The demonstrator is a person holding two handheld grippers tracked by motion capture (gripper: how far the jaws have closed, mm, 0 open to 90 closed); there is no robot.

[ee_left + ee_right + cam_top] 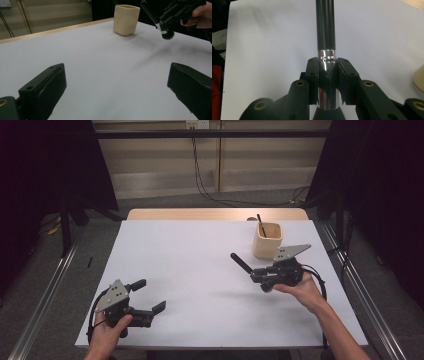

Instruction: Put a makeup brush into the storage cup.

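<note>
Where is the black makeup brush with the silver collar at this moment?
In the high view, the black makeup brush with the silver collar is on the table's right side, clamped in the right tool, just before the beige cup.

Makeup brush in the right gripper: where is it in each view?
High view: brush right of centre, handle pointing up-left from the right gripper.
Left gripper view: top right, bristles down.
Right gripper view: centre, between the jaws.
Shared landmark: beige cup.
</note>
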